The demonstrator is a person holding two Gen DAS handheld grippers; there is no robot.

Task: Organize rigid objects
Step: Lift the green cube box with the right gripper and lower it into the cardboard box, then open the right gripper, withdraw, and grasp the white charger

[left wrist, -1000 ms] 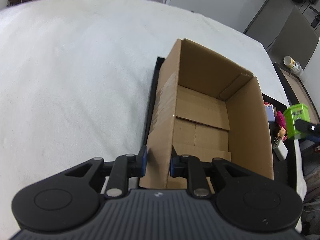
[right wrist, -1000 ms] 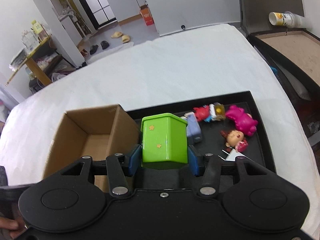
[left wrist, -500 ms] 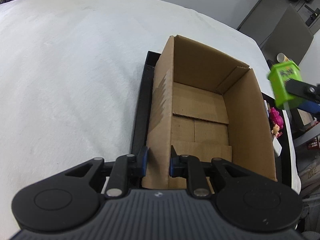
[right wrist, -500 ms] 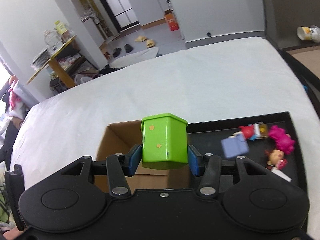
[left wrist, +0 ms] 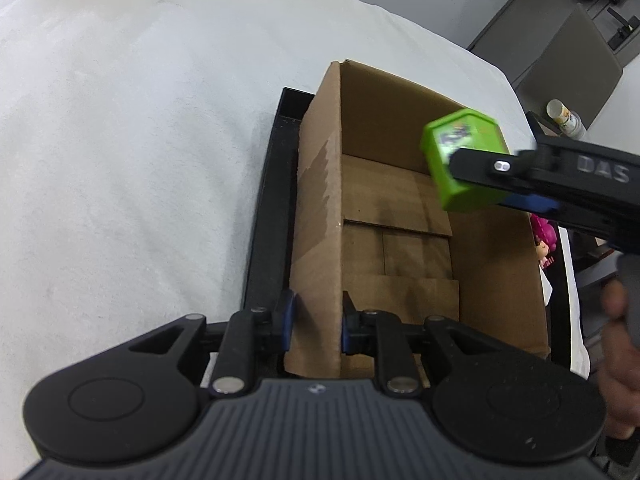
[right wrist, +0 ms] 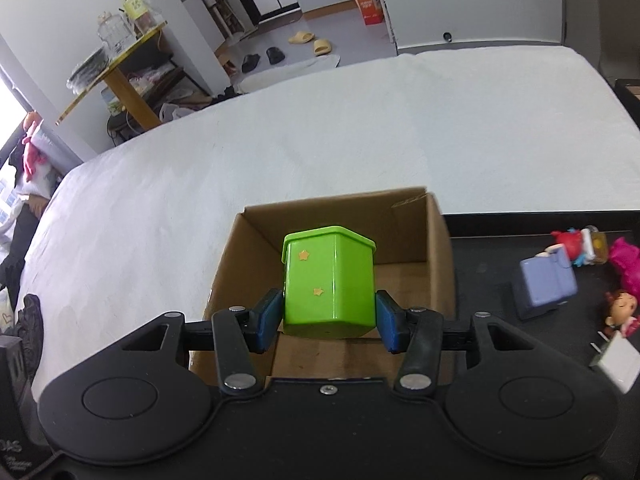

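Note:
An open cardboard box (left wrist: 400, 216) (right wrist: 236, 264) stands on the left part of a black tray (left wrist: 264, 216) (right wrist: 488, 248). My left gripper (left wrist: 316, 318) is shut on the box's near-left wall. The right gripper (right wrist: 329, 322) is shut on a bright green lidded box with small stars (right wrist: 328, 280) (left wrist: 460, 160) and hangs over the cardboard box's opening. The cardboard box's floor shows bare cardboard flaps.
On the tray's right part lie a lilac block toy (right wrist: 548, 284), a red figure (right wrist: 572, 242), a magenta figure (right wrist: 626, 260), a small doll (right wrist: 620, 308) and a white card (right wrist: 616, 364). White cloth (right wrist: 320, 128) covers the table. A person's hand (left wrist: 618, 344) is at the right edge.
The right gripper has carried the green box leftward from above the tray to over the cardboard box. The left gripper has stayed on the box wall.

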